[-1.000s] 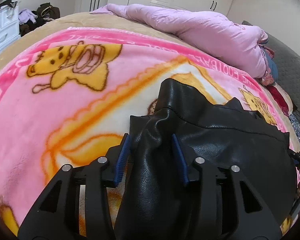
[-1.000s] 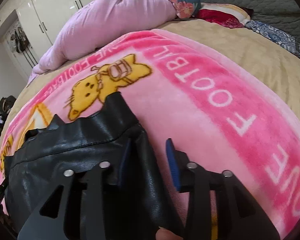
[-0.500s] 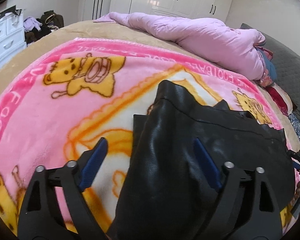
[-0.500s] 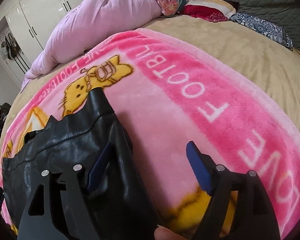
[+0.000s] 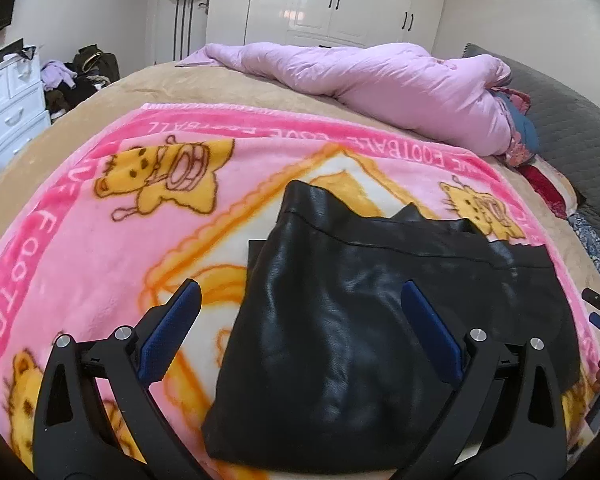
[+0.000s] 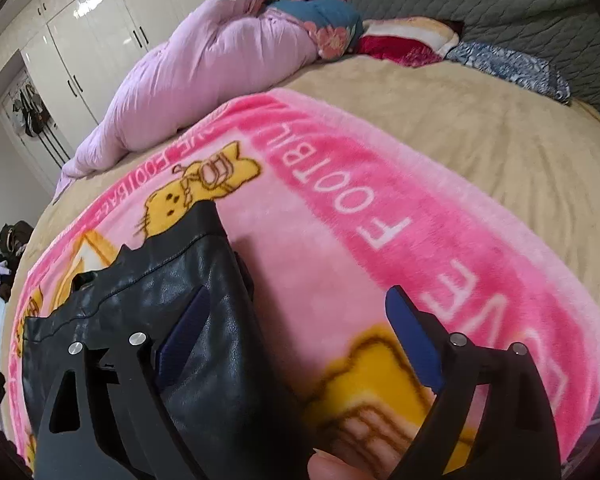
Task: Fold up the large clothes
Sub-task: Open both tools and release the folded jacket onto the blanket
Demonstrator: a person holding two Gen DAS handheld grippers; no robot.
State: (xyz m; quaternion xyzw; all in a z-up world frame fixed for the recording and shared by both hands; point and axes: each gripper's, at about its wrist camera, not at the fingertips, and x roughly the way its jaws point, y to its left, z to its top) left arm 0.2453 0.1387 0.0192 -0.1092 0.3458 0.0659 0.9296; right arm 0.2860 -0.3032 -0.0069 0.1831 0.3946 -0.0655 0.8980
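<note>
A black leather garment (image 5: 360, 320) lies folded on a pink cartoon blanket (image 5: 100, 232) on the bed. My left gripper (image 5: 300, 332) is open above its left end, jaws wide apart on either side of the leather, holding nothing. In the right wrist view the garment (image 6: 172, 304) lies at the left. My right gripper (image 6: 296, 332) is open over its right edge; the left blue pad (image 6: 184, 336) is over the leather and the right pad (image 6: 416, 340) over the blanket.
A rolled lilac duvet (image 5: 380, 80) lies along the far side of the bed. Pillows and folded fabrics (image 6: 404, 44) sit by the grey headboard (image 6: 500, 0). White wardrobes (image 5: 320, 0) and a white drawer unit (image 5: 8, 96) stand beyond the tan bedspread (image 6: 480, 128).
Both grippers have opened and let go of the black garment. Both have pulled back and up from it, and the garment now lies loose on the blanket.
</note>
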